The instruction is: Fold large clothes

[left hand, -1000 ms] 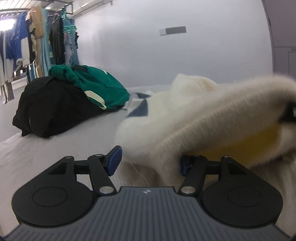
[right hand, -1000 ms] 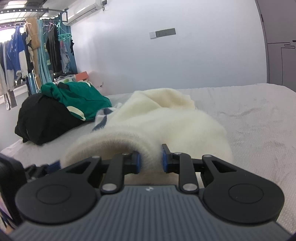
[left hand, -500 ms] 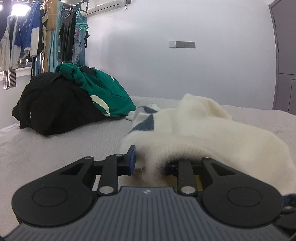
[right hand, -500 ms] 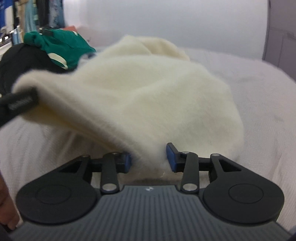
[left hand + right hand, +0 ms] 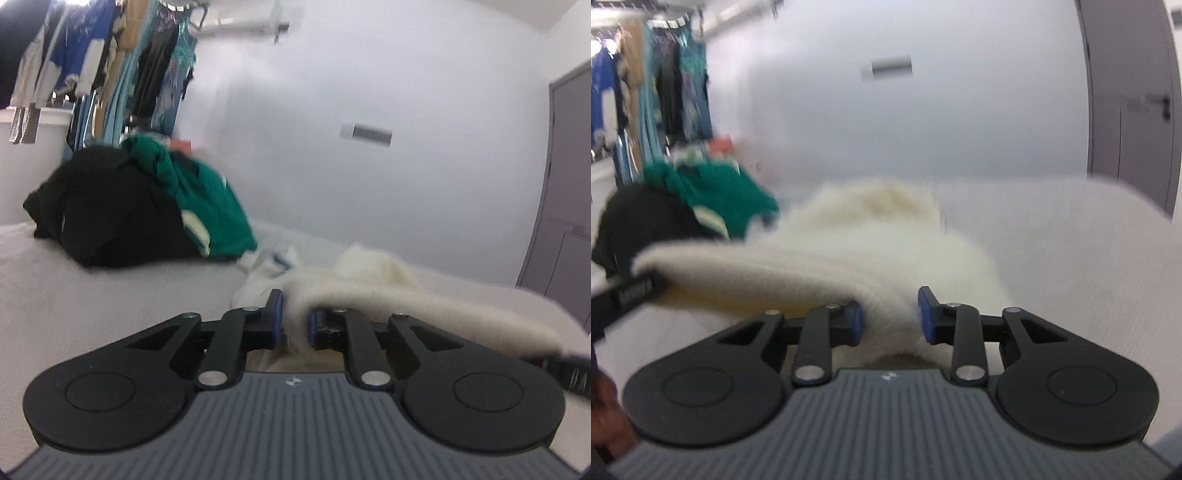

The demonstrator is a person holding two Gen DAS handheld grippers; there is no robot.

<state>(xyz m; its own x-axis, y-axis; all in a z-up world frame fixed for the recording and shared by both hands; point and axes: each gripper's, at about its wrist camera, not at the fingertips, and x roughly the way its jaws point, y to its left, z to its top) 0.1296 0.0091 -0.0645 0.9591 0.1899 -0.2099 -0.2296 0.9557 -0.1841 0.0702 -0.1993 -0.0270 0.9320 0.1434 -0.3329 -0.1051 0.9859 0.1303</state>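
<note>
A fluffy cream sweater (image 5: 373, 269) lies heaped on the grey bed (image 5: 92, 302). Its near edge is stretched as a band between my two grippers. My left gripper (image 5: 296, 319) has that edge between its blue pads, and its jaws are closing on the fabric. In the right wrist view the sweater (image 5: 871, 229) fills the middle. The jaws of my right gripper (image 5: 890, 317) are closing too, with a thick fold pressed between its pads. The band runs left to the left gripper's fingers (image 5: 635, 291). Both views are blurred by motion.
A black garment (image 5: 103, 214) with a green one (image 5: 207, 206) on top is piled at the bed's far left. Clothes hang on a rack (image 5: 110, 66) behind it. A grey door (image 5: 569, 184) stands at the right. A hand (image 5: 605, 417) shows at the lower left.
My left gripper's jaws went from wide apart to narrow on the sweater's edge, and it rose and tilted. The right gripper let its jaws widen, then narrowed them, and lifted the fold.
</note>
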